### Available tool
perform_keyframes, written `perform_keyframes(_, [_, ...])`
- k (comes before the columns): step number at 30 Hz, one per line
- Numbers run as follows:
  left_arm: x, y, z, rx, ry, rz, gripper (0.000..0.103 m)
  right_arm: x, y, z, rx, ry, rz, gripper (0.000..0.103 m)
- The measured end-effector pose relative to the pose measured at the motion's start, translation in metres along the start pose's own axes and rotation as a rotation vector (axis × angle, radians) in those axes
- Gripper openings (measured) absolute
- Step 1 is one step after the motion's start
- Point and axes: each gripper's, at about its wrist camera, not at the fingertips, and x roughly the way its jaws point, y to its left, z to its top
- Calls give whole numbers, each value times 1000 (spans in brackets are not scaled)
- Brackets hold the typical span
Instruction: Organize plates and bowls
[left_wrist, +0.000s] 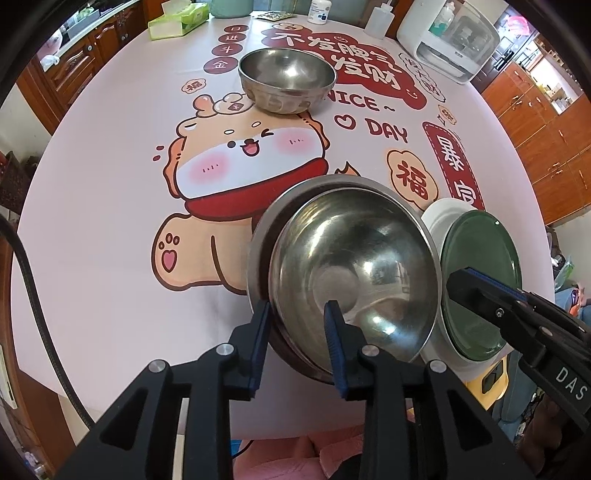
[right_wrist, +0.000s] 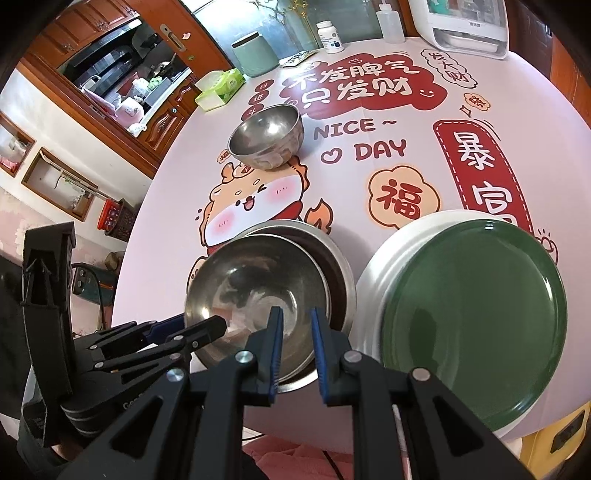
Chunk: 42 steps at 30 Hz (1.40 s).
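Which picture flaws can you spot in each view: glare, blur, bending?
Left wrist view: bright glare spots inside the nested steel bowl; the round table edge bows strongly. Right wrist view: the white plate rim looks smeared; the green plate carries soft sheen; corners go black.

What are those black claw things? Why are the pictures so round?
A person holds a two-fingered tool in each hand. Each carries a wide-eyed camera that bends the view: one picture looks along the left tool, the other along the right tool. On the cartoon tablecloth sit a far steel bowl and a green plate on a white plate. The left tool's fingers straddle the rim of a tilted bowl leaning in a bigger bowl; whether it squeezes, I can't tell. The right tool is open, empty.
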Motion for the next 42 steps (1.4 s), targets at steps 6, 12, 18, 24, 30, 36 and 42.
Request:
perform_keyframes(6, [-6, 2, 4, 2, -27, 6, 29, 1, 3, 5, -10, -3, 4, 16])
perform_keyframes(12, [-10, 7, 11, -12, -59, 0, 31, 3, 5, 10, -20, -4, 7, 16])
perform_keyframes(18, [-11, 10, 20, -17, -81, -7, 34, 8, 6, 18, -22, 0, 6, 16])
perform_keyframes(24, [-15, 9, 31, -9, -125, -5, 39, 13, 7, 34, -30, -11, 6, 27])
perform_keyframes(30, [-17, 13, 49, -27, -171, 23, 39, 18, 8, 54, -50, -39, 7, 31])
perform_keyframes(36, [-18, 16, 75, -37, -210, 52, 40, 23, 7, 78, -73, -96, -3, 38])
perform_keyframes(42, [-17, 15, 109, -43, -249, 87, 49, 32, 3, 107, -86, -158, -18, 38])
